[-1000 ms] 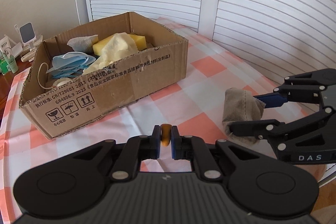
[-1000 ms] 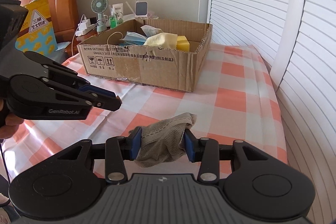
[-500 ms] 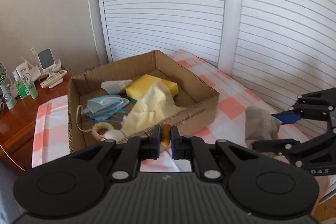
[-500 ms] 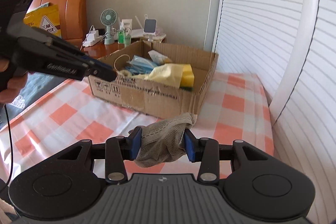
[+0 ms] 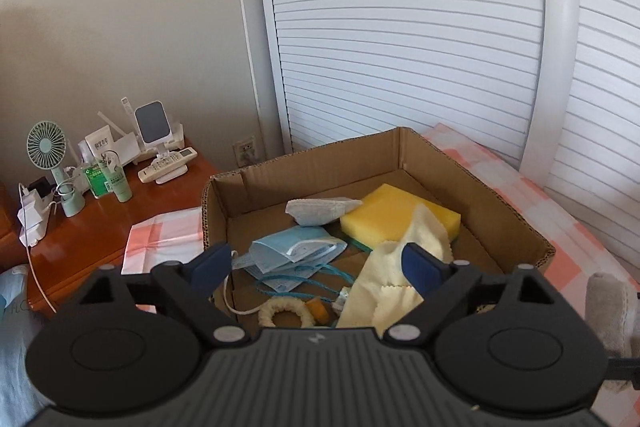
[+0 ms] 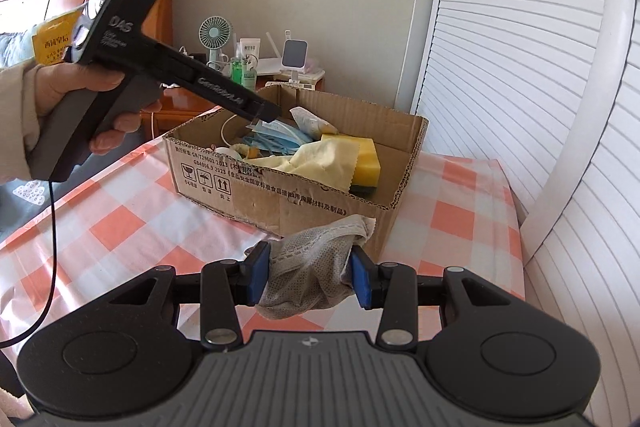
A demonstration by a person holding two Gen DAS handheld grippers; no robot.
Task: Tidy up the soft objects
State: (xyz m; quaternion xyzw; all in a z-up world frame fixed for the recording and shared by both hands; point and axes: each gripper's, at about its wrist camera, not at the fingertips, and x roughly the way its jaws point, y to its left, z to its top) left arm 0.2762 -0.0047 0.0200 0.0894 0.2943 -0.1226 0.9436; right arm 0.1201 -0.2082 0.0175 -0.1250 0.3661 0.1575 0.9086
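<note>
Your left gripper point(image 5: 316, 267) hangs over the cardboard box point(image 5: 472, 183), its jaws just sprung wide and empty; the small orange piece point(image 5: 315, 307) lies inside by the box's near wall. Your right gripper point(image 6: 308, 277) clamps the grey sock point(image 6: 316, 267) before the box's near corner.

Soft, even daylight fills both views, brightest on the white slatted shutter doors point(image 5: 400, 27) and dimmer on the beige wall left of them, where a faint shadow darkens the upper corner. Fisheye distortion bows the slats and the white post point(image 6: 592, 107) beside them, with black vignette at the corners. A mild sheen lies on the glossy reddish wooden nightstand point(image 5: 120, 219) left of the shutters. Focus is fairly sharp; only the frame edges soften.
</note>
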